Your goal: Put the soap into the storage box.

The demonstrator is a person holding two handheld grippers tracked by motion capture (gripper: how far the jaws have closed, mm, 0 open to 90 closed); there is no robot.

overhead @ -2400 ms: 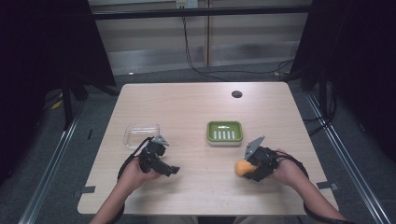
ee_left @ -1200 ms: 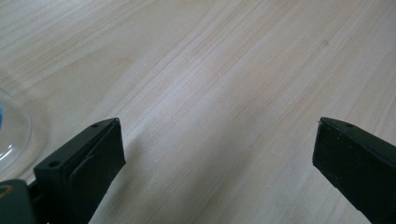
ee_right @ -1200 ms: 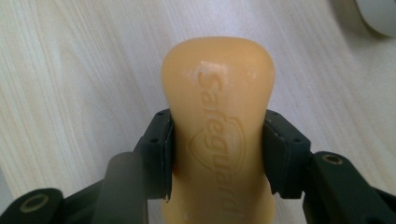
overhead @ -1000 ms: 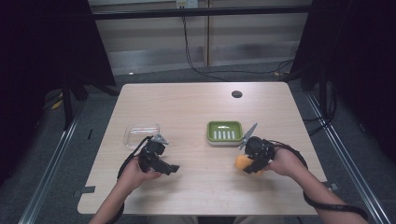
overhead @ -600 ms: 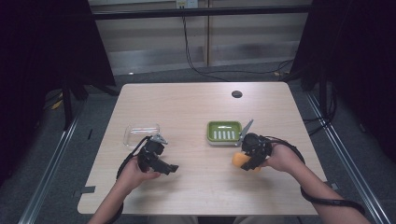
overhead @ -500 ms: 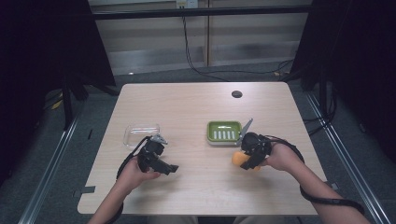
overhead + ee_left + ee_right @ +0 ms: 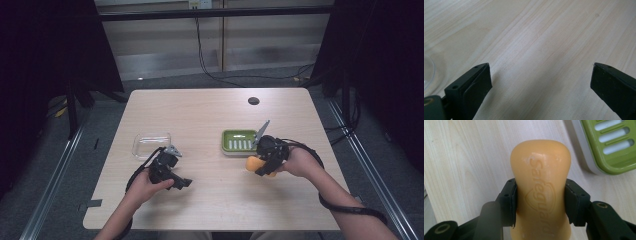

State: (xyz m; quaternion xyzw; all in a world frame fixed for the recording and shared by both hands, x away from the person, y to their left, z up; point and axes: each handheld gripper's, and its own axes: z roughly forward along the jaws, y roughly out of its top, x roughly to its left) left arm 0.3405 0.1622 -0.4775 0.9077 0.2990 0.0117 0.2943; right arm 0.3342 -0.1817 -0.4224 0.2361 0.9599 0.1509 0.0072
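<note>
Right tool [image 7: 261, 166]: jaws clamped on the waist of an orange soap bar [image 7: 540, 185], one pad on each long side. Bar held off the desk [image 7: 210, 115], its free end pointing away from the hand. Stamped brand lettering runs along its top face. In the high view the soap [image 7: 253, 163] sits at the left end of the tool, just in front of the green soap dish [image 7: 239, 141], near its front right corner and apart from it.

Dish: green slotted tray, nothing in it. In the right gripper view its corner [image 7: 610, 145] shows upper right, beside the bar's far end, with a strip of bare desk between.

Left tool [image 7: 181, 183]: jaws wide apart, nothing between them, bare wood grain under them [image 7: 541, 62]. Held low over the front left part of the desk, pointing right toward the middle.

Clear container [image 7: 151, 144] on the desk just beyond the left hand [image 7: 145, 186]; its rounded edge [image 7: 428, 72] shows at the far left of the left gripper view, beside the left jaw.

Small dark round hole [image 7: 253, 100] in the desk near the far edge, well apart from everything else
</note>
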